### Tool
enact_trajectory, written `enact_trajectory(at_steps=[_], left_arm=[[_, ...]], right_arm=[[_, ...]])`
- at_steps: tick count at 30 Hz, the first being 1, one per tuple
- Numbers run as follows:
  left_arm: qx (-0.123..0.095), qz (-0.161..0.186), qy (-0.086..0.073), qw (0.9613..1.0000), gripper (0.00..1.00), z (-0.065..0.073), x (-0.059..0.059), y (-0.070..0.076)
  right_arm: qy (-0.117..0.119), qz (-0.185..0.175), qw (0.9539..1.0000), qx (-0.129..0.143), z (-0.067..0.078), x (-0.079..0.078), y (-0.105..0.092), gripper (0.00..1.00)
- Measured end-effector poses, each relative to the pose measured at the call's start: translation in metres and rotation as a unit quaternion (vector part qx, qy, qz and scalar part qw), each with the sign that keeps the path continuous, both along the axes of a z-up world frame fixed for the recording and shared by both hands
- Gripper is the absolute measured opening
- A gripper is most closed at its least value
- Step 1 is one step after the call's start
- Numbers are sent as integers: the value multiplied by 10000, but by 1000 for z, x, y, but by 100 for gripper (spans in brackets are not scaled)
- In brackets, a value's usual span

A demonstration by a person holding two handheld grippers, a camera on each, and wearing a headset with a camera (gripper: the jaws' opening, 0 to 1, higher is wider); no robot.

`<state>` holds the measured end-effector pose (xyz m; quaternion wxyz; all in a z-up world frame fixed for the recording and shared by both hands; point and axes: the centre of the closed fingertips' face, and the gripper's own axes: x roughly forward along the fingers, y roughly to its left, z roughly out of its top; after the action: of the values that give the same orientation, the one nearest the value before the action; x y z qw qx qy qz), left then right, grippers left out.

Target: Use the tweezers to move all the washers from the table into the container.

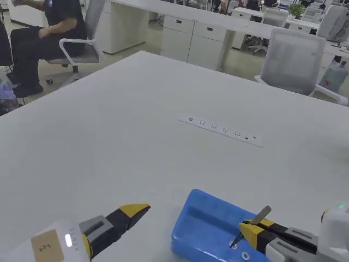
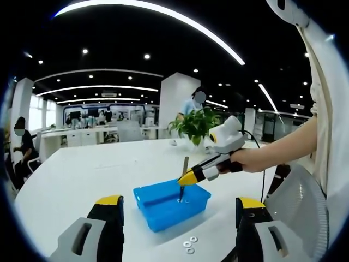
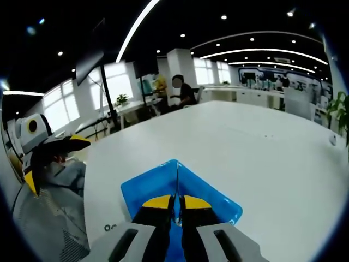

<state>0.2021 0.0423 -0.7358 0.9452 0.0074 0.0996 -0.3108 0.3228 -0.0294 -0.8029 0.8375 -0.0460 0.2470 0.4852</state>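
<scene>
Mid-frame: flush socket strip [image 1: 221, 130], row of small outlets, perhaps a switch at right end, too small to tell. Beyond: grey chair [image 1: 294, 60]. Upper left: seated person [image 1: 49, 27], dark clothes, on second chair [image 1: 82, 52]. Behind: white cabinets [image 1: 188, 38]. Far off: potted plant [image 2: 195, 126], standing person [image 2: 192, 105] just behind it. Overhead: curved ceiling lights [image 2: 163, 19].

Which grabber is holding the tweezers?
The right gripper, above the blue container: its jaws are shut on the tweezers. The left gripper has its jaws wide apart, holding nothing.
</scene>
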Motion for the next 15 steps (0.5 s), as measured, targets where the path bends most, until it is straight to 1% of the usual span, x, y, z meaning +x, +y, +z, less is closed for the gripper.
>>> enact_trajectory(at_steps=[2, 9, 15], left_arm=[[28, 22, 49, 10000, 86, -2, 0, 1], [45, 9, 46, 10000, 85, -3, 1, 1], [58, 25, 46, 10000, 85, -3, 1, 2]], right_arm=[[30, 8, 10000, -35, -3, 0, 0, 2], [93, -1, 9999, -116, -10, 0, -1, 2], [100, -4, 9998, -163, -12, 0, -2, 2]])
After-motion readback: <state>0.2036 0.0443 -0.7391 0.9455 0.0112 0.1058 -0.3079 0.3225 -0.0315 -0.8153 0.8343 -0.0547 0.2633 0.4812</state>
